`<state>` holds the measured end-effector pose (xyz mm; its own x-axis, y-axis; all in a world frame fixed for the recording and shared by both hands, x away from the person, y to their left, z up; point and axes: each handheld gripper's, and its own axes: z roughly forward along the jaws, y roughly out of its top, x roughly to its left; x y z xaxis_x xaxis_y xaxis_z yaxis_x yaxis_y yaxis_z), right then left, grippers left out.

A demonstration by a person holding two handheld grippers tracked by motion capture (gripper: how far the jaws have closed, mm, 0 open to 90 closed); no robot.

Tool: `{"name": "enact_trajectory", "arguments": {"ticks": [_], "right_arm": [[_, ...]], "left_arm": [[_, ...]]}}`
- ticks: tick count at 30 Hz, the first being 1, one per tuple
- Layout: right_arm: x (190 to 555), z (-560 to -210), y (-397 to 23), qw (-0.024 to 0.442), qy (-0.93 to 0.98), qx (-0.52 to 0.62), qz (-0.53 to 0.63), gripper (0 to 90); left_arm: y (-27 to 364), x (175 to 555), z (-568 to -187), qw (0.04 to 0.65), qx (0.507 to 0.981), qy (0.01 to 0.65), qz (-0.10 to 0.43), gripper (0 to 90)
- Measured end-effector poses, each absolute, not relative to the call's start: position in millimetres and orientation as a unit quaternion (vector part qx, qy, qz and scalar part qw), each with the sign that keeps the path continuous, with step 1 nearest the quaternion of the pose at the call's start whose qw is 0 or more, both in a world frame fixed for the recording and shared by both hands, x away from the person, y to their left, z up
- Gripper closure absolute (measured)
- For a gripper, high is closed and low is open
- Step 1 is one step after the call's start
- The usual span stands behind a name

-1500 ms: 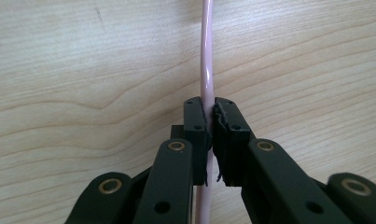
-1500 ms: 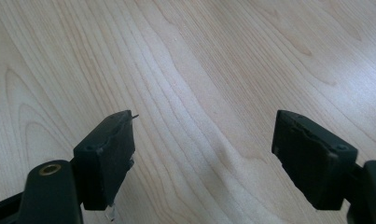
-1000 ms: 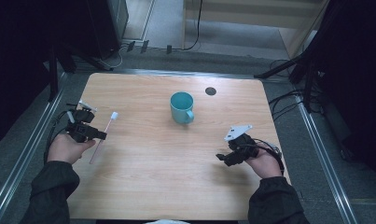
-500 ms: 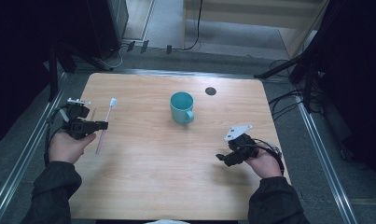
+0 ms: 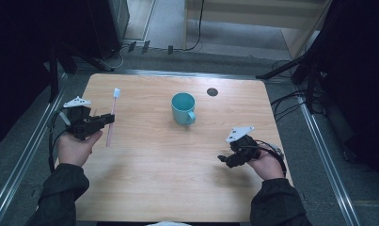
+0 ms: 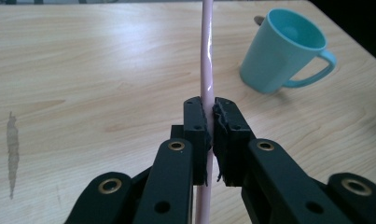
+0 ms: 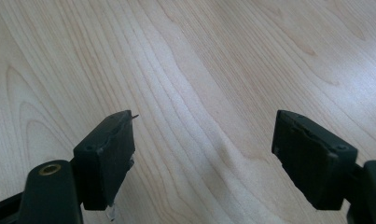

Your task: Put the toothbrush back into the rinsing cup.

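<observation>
Wooden table (image 5: 145,188): left gripper (image 5: 107,119), clamped on the pink toothbrush (image 5: 113,113), has swung it upright since before; right gripper (image 5: 223,159) gapes wide at lower right.

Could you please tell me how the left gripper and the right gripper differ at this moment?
The left gripper has its jaws shut on the pink toothbrush; the right gripper has its jaws wide apart with nothing between them. The left gripper sits by the table's left edge with the teal mug ahead of it; the right gripper sits toward the right edge, facing bare wood. Both are black and hand-held.
</observation>
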<state>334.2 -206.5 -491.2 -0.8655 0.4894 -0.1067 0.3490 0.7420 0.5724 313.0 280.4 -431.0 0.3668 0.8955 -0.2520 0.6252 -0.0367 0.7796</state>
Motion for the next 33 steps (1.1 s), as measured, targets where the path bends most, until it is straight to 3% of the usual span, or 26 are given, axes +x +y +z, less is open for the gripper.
{"name": "enact_trajectory", "arguments": {"ticks": [10,16,33], "right_arm": [[334.5,-491.3,-206.1,0.129,0.924,0.228,0.28,21.1],[335.0,-491.2,-206.4,0.126,0.922,0.231,0.285,21.1],[337.2,-490.9,-203.2,0.125,0.922,0.226,0.289,21.1]], "left_arm": [[262.7,307.1,-422.8,0.481,0.681,0.515,0.198,83.9],[251.5,310.2,-419.8,0.477,0.687,0.505,0.211,83.9],[241.1,336.1,-400.2,0.476,0.69,0.507,0.198,84.0]]}}
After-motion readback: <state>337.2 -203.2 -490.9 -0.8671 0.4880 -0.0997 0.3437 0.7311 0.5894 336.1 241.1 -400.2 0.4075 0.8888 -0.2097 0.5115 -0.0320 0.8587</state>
